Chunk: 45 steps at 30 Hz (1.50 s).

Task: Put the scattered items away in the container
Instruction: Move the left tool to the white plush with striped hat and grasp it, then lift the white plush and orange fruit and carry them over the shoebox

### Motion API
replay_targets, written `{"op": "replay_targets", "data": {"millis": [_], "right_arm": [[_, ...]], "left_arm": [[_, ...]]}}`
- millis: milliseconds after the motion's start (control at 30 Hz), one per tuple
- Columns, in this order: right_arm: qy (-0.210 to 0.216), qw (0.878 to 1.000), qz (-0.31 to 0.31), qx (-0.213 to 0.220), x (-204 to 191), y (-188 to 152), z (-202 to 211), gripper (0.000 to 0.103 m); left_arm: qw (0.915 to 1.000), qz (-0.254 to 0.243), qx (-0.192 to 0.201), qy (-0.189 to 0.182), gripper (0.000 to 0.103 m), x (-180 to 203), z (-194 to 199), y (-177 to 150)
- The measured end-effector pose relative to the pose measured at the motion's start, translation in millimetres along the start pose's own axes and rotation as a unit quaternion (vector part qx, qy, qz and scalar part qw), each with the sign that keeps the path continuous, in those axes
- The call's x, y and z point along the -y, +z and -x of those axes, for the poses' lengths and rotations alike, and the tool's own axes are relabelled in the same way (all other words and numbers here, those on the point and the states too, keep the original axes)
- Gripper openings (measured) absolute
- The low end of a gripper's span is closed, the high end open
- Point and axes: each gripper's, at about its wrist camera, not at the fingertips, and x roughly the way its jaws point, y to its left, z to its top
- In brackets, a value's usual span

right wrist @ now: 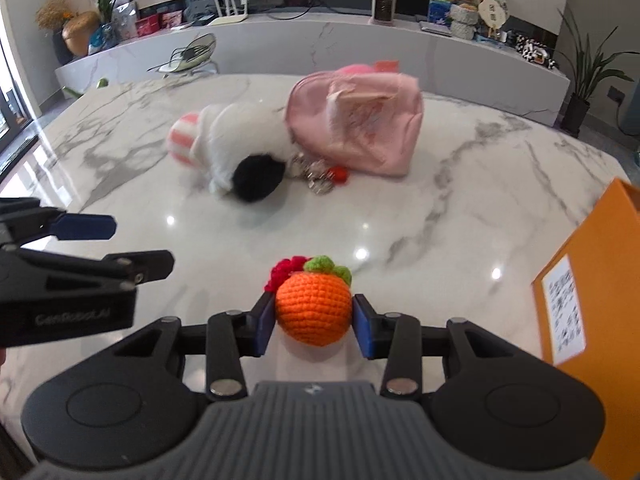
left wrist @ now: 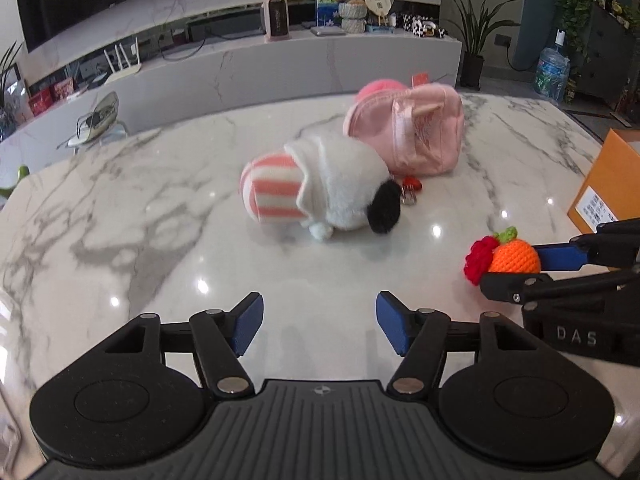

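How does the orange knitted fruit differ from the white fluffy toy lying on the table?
The orange knitted fruit is small, round and crocheted; the white fluffy toy is much bigger and furry, with a pink-striped part and a black patch. The fruit is pinched between the pads of the right tool; the fluffy toy lies on the marble table against a pink bag, untouched. Both are soft toys.
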Motion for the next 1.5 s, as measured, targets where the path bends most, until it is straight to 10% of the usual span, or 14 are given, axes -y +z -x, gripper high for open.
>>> {"op": "replay_targets", "data": {"millis": [400, 667, 867, 1500], "right_arm": [[-0.003, 0.999, -0.012, 0.037, 15.2, 39.0, -21.0, 0.044], [0.002, 0.999, -0.013, 0.042, 13.3, 48.8, -36.5, 0.044], [0.009, 0.999, -0.011, 0.043, 5.6, 53.0, -47.2, 0.044], [-0.014, 1.000, 0.002, 0.015, -0.4, 32.5, -31.2, 0.044]], "left_arm": [[0.9957, -0.047, 0.080, -0.002, 0.088, -11.1, -33.0, 55.0], [0.9942, 0.036, 0.062, -0.081, 0.103, -41.0, -63.8, 62.2], [0.9801, 0.133, 0.034, -0.143, 0.103, -64.5, -81.4, 57.2], [0.9911, 0.071, 0.011, -0.112, 0.082, -23.3, -24.4, 15.4]]}}
